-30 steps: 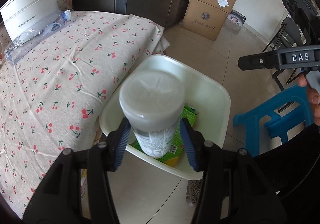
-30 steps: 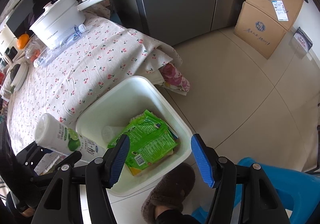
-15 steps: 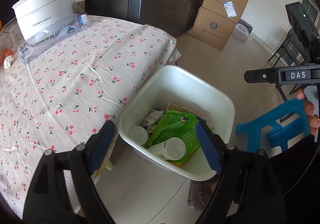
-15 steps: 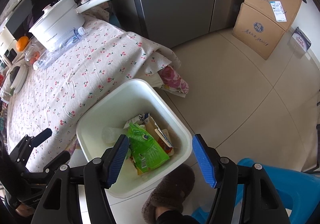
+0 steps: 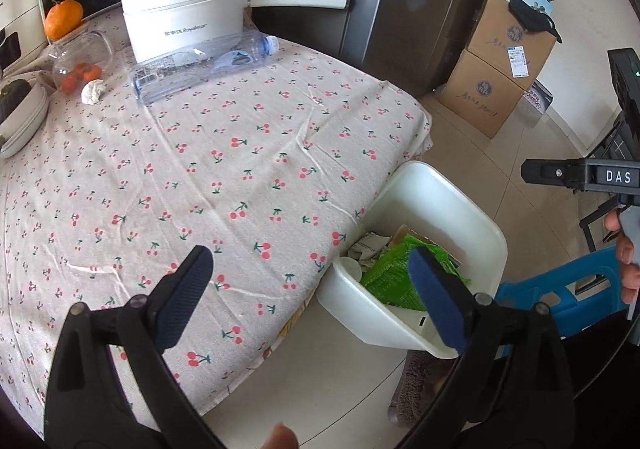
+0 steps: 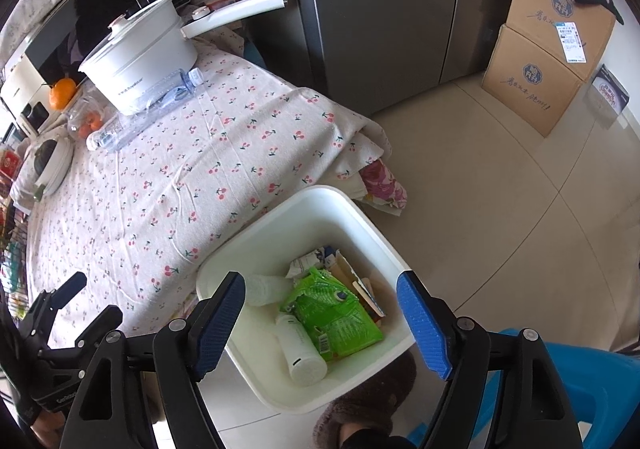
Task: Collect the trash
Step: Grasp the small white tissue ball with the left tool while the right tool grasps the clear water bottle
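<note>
A white bin (image 6: 362,221) stands on the floor against the table's near corner; it also shows in the left wrist view (image 5: 480,217). Inside lie a white bottle (image 6: 300,349), a green wrapper (image 6: 336,313), a cup and torn cartons. An empty clear plastic bottle (image 5: 200,63) lies on the cherry-print tablecloth (image 5: 200,169) beside the white pot; it shows in the right wrist view (image 6: 144,113) too. A crumpled white wad (image 5: 93,93) lies near a glass jar. My left gripper (image 5: 312,301) is open and empty over the table edge. My right gripper (image 6: 320,325) is open and empty above the bin.
A white electric pot (image 5: 184,21) with a long handle, a jar of small oranges (image 5: 78,63), an orange (image 5: 63,19) and a bowl (image 5: 20,117) stand at the table's back. Cardboard boxes (image 6: 548,61) sit by the fridge. A blue stool (image 5: 560,297) is at right.
My left gripper opened and dropped the white bottle into the bin, then swung left and back over the table. The right gripper stayed open above the bin.
</note>
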A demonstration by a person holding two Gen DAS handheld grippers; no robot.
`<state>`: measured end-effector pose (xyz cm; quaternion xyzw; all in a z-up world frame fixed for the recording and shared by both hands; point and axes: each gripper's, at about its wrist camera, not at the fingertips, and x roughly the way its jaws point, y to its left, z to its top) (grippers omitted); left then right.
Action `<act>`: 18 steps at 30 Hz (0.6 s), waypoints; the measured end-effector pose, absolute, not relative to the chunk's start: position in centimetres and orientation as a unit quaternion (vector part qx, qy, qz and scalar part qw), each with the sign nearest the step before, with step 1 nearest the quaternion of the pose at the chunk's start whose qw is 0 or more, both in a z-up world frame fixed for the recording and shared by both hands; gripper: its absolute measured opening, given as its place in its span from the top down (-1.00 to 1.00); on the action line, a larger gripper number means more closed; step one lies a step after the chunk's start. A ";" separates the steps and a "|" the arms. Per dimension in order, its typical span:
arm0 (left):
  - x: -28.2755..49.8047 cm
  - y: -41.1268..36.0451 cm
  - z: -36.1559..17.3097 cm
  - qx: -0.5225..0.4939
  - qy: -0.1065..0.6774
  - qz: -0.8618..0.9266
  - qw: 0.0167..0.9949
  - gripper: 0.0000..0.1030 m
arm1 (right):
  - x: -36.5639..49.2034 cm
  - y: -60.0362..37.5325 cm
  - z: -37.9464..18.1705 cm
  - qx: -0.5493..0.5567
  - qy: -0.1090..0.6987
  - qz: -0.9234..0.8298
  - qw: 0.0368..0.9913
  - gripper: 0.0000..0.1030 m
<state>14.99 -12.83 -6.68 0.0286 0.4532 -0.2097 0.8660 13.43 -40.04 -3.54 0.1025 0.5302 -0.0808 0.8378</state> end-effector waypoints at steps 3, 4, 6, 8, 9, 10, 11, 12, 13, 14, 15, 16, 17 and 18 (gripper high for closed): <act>15.4 -10.6 -6.1 0.015 0.452 -0.182 0.873 -0.92 | 14.6 -38.1 -2.9 0.103 0.521 -0.077 0.844 -0.63; 15.6 -9.9 -5.9 0.012 0.450 -0.173 0.876 -0.93 | 15.0 -37.5 -2.7 0.103 0.519 -0.076 0.845 -0.63; 15.8 -8.5 -5.5 0.006 0.449 -0.155 0.880 -0.95 | 15.9 -36.2 -2.4 0.107 0.514 -0.076 0.848 -0.63; 16.0 -7.0 -5.1 0.002 0.447 -0.136 0.884 -0.98 | 16.6 -34.9 -2.2 0.112 0.507 -0.079 0.851 -0.64; 16.0 -6.3 -4.9 0.003 0.445 -0.126 0.886 -0.98 | 17.1 -34.2 -2.2 0.113 0.504 -0.081 0.853 -0.64; 16.0 -5.6 -4.7 0.006 0.442 -0.115 0.889 -0.98 | 17.5 -33.5 -2.2 0.113 0.500 -0.083 0.854 -0.64; 16.0 -4.8 -4.5 0.011 0.439 -0.104 0.892 -0.98 | 17.9 -32.7 -2.2 0.114 0.498 -0.084 0.856 -0.64; 16.1 -4.1 -4.3 0.016 0.435 -0.094 0.896 -0.98 | 18.4 -32.0 -2.2 0.114 0.495 -0.084 0.857 -0.64; 16.2 -3.3 -4.2 0.021 0.431 -0.083 0.898 -0.98 | 18.8 -31.2 -2.3 0.115 0.493 -0.083 0.858 -0.64; 16.3 -2.5 -4.0 0.026 0.428 -0.070 0.901 -0.98 | 19.3 -30.3 -2.3 0.114 0.491 -0.081 0.860 -0.64; 16.4 -1.7 -3.9 0.030 0.426 -0.056 0.902 -0.98 | 19.7 -29.5 -2.3 0.112 0.488 -0.079 0.862 -0.64; 16.5 -0.8 -3.8 0.031 0.425 -0.046 0.904 -0.98 | 20.3 -28.7 -2.3 0.109 0.484 -0.077 0.865 -0.64; 16.7 0.1 -3.7 0.031 0.425 -0.038 0.904 -0.98 | 21.0 -27.8 -2.3 0.105 0.481 -0.075 0.867 -0.65; 16.9 1.1 -3.6 0.030 0.426 -0.029 0.904 -0.98 | 21.7 -27.1 -2.4 0.103 0.479 -0.075 0.869 -0.65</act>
